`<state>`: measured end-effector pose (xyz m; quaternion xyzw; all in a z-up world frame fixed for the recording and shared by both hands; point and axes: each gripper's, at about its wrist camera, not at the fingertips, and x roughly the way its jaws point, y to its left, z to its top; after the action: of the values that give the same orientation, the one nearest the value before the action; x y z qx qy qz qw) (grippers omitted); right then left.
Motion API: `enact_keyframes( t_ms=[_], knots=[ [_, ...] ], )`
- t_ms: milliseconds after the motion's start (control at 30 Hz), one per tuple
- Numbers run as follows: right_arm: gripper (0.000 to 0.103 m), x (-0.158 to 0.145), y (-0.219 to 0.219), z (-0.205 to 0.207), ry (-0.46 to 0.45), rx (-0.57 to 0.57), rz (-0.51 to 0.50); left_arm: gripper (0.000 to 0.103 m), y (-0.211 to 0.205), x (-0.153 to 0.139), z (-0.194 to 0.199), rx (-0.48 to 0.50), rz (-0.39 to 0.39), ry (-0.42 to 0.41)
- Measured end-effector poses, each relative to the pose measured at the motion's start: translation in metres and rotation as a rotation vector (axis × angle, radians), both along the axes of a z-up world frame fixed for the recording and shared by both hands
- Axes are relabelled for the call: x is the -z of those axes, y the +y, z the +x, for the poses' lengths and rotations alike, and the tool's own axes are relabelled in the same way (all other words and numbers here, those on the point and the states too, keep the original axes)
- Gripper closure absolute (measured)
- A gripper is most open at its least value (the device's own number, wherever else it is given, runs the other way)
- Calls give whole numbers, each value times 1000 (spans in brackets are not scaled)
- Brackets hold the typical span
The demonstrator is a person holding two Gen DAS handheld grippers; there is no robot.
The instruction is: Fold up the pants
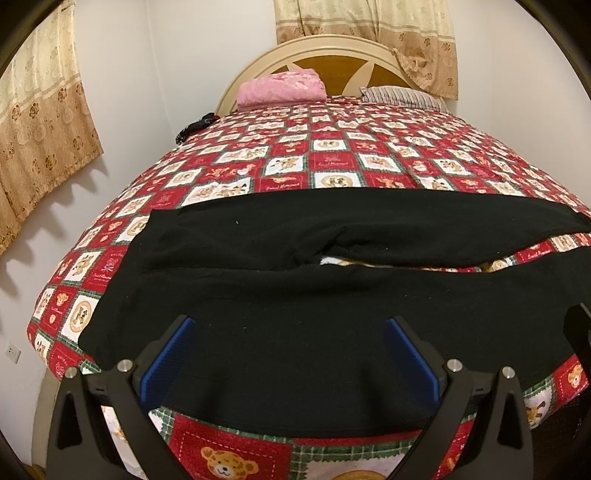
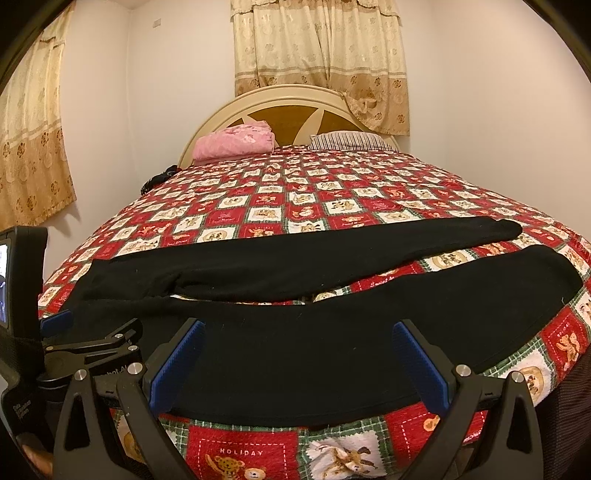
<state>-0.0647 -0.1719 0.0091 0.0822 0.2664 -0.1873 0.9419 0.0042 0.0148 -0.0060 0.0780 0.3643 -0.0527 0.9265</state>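
- Black pants (image 1: 295, 332) (image 2: 295, 343) lie spread flat across the near end of the bed, waist end to the left, both legs running to the right.
- The legs are parted: far leg (image 2: 332, 251) angles away, near leg (image 2: 461, 295) lies by the front edge, a wedge of bedspread showing between them.
- Left gripper (image 1: 290, 354) hovers at the near edge of the pants over the waist/seat area, jaws spread wide, blue pads (image 1: 168, 356) on either side of black cloth, nothing clamped.
- Right gripper (image 2: 297, 360) sits the same way over the near leg, jaws wide apart, blue pads (image 2: 177, 363) not pinching the fabric.
- Whether the pads touch the cloth is not clear in either view.
- In the right wrist view the left gripper (image 2: 85, 343) shows at the left edge, just beside, with its camera screen above it.
- Bedspread (image 1: 332, 162) (image 2: 295, 206): red, white and green patchwork with teddy bears, covers the whole bed under the pants.
- Pink folded blanket (image 1: 280, 88) (image 2: 236, 142) at the head of the bed, left; striped pillow (image 1: 402, 98) (image 2: 351, 142) to its right; both well apart from the pants.
- Small dark item (image 1: 195, 125) (image 2: 159, 179) at the far left edge of the bed, too small to identify.
- Rounded cream and brown headboard (image 1: 332, 66) (image 2: 288, 118) behind; beige patterned curtains (image 1: 369, 29) (image 2: 317, 55) above it and on the left wall.
- Nothing lies on top of the pants.
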Motion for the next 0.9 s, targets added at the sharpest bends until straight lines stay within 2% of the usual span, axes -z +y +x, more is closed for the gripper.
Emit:
enact_keyframes(
  t_ms=[267,433,633,767,833,900],
  knots=[
    [1,-1,-14,21,13,-22,-1,0,21,-4,18,-11,13,-4],
    [1,-4,-24,55,53,-83,-48,0,74,-20,51,-54,-9,-25],
    [1,-10,-31,103,95,-166,-54,0,145,-27,140,-82,5,62],
    [1,-8,-27,126,90,-232,-4,0,176,-10,200,-117,-6,147],
    [1,-4,-23,140,110,-255,9,4,187,5,227,-134,-33,208],
    [1,1,-20,152,135,-267,14,17,190,19,243,-148,-51,258]
  ],
)
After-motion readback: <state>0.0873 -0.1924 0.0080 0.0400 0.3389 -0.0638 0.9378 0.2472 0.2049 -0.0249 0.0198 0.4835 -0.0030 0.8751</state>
